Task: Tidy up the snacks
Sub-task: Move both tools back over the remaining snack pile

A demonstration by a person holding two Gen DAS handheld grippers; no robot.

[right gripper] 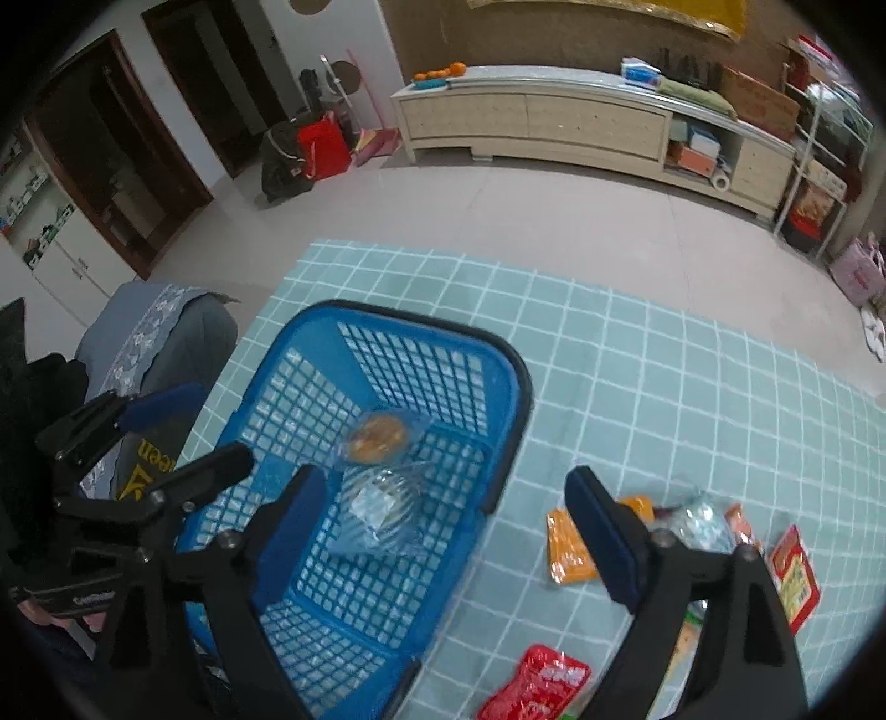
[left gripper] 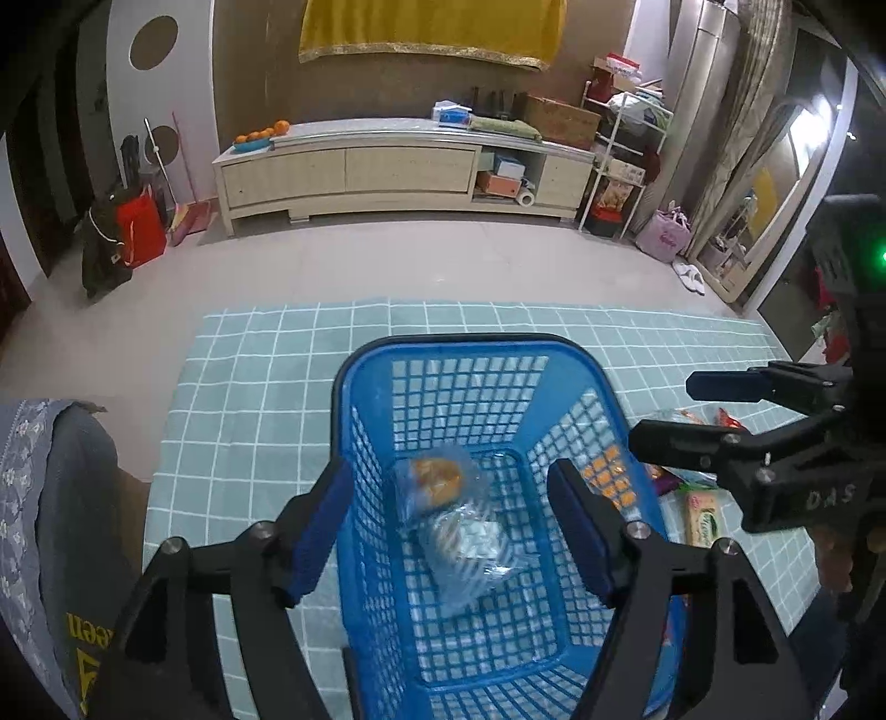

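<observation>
Two fisheye wrist views of a table covered by a pale teal cloth (right gripper: 637, 387) with a white grid.

Nearest the cameras, the left gripper (left gripper: 451, 526) hangs above the blue basket (left gripper: 365, 443) with its jaws spread and nothing between the pads. The right gripper (right gripper: 443, 531) straddles the basket's right rim, likewise released and empty.

The basket is a blue plastic lattice container with a dark rim, standing on the cloth. It holds two items, touching: a clear packet with an orange-brown round pastry (left gripper: 434, 479) toward the far end, and a clear packet with a pale striped round snack (left gripper: 470, 545) on its near side.

On the cloth to the right of the basket lies a loose group of snacks. Counted in the right wrist view: one orange packet (right gripper: 565, 548), one clear crinkled packet (right gripper: 700, 526), one red-and-yellow packet (right gripper: 794, 576) and one red packet (right gripper: 534, 684) at the near edge. A smaller orange packet behind the clear one and a pale green packet under the gripper are partly hidden, so the total is uncertain.

To the left of the table stands a seat draped in blue-grey floral fabric (right gripper: 160, 327).

Beyond the table is light tiled floor (left gripper: 387, 266). Against the far wall runs a long cream cabinet (left gripper: 354, 171), bearing one dish of oranges (left gripper: 260, 135). A yellow cloth (left gripper: 432, 27) hangs above it. A white wire shelf rack (left gripper: 626, 160) stands at its right, a red bag (left gripper: 141, 227) at its left.
</observation>
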